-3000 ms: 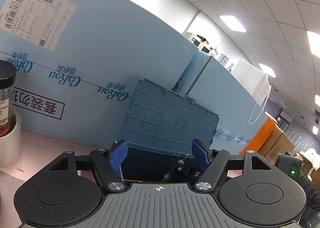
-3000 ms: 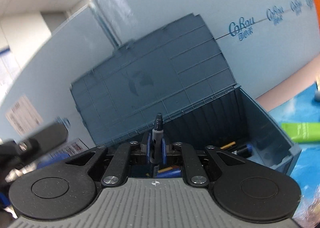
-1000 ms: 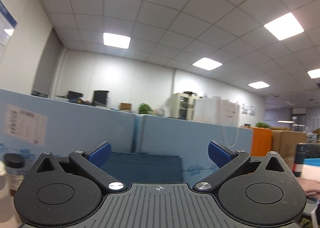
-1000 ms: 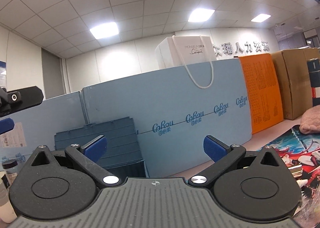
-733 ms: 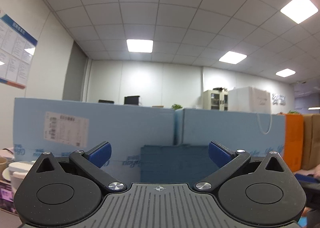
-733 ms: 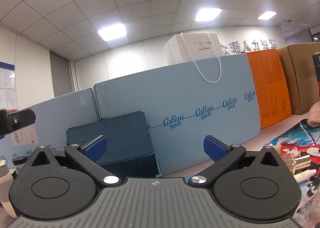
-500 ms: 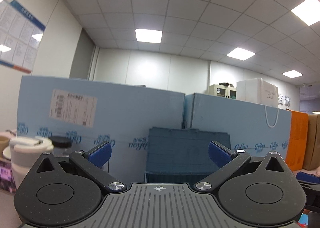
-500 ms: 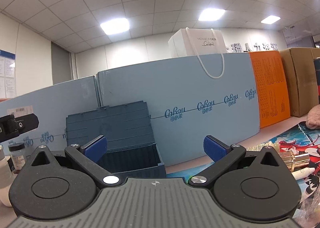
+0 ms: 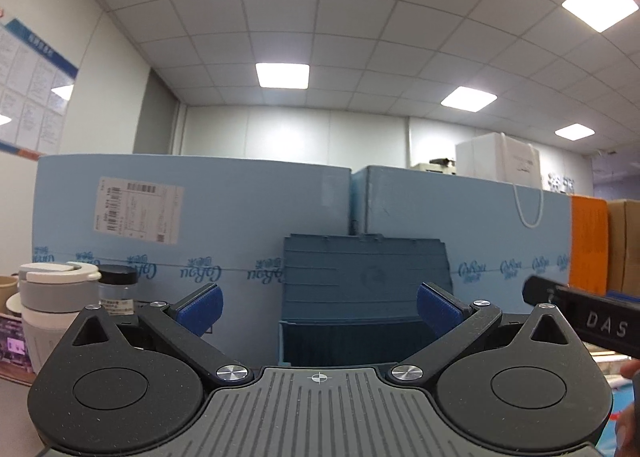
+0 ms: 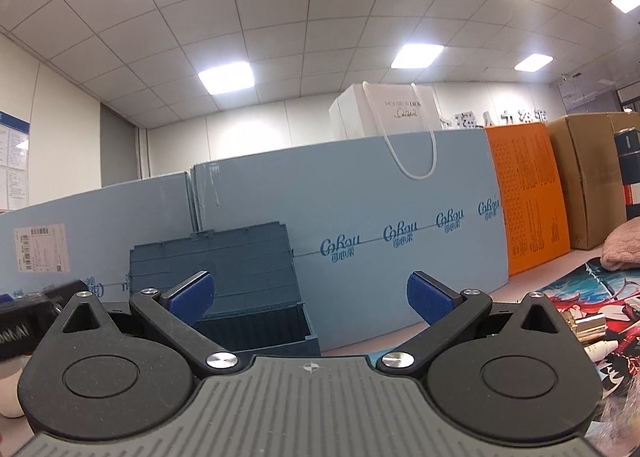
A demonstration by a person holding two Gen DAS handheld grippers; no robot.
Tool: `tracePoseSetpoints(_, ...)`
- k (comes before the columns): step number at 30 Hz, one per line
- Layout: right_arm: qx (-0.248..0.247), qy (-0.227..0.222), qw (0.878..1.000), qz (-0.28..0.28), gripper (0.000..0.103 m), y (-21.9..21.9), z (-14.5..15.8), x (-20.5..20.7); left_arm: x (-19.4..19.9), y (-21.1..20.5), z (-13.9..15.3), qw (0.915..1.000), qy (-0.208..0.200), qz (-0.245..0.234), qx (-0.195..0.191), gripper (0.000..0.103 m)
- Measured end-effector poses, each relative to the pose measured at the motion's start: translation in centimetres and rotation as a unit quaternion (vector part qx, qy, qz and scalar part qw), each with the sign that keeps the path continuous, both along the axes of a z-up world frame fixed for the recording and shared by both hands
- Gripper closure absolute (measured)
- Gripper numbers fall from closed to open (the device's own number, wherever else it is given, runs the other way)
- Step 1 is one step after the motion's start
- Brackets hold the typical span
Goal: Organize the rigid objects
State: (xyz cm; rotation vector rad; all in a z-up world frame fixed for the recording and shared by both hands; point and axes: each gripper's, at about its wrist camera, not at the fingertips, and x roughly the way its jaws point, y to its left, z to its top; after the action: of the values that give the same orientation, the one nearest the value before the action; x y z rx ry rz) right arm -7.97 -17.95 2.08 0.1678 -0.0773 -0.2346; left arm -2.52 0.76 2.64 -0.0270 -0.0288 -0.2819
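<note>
- Grippers, two of them: the left gripper (image 9: 319, 303) and the right gripper (image 10: 308, 295) both have their blue-padded fingers spread wide, nothing between them.
- One dark blue storage box (image 9: 362, 321) sits on the desk against the light blue cartons, lid (image 10: 212, 269) tipped up and back; it is straight ahead of the left gripper and ahead-left of the right one. What lies inside cannot be made out from here.
- Two light blue cartons (image 10: 360, 225) stand side by side behind it, with one white paper bag (image 10: 386, 117) on top.
- One orange box (image 10: 528, 193) and one brown carton (image 10: 588, 177) stand further right.
- At the left: one grey-and-white cup (image 9: 48, 305) and one black-lidded jar (image 9: 117, 289).
- A few small cosmetic items (image 10: 592, 327) lie on the printed mat (image 10: 616, 297) at the right.
</note>
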Motion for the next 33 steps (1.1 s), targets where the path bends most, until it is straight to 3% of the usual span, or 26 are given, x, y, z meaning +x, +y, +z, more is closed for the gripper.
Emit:
tracePoseSetpoints(6, -0.01, -0.03, 1.0, 0.0, 0.0, 0.25, 0.15, -1.09, -0.59, 0.23, 0.17, 0.9999, -0.012, -0.004, -0.007, 0.0)
tracePoseSetpoints(33, -0.028, -0.019, 0.999, -0.009, 0.0, 0.84, -0.23, -0.99, -0.24, 0.89, 0.27, 0.9999, 0.002, -0.006, -0.013, 0.0)
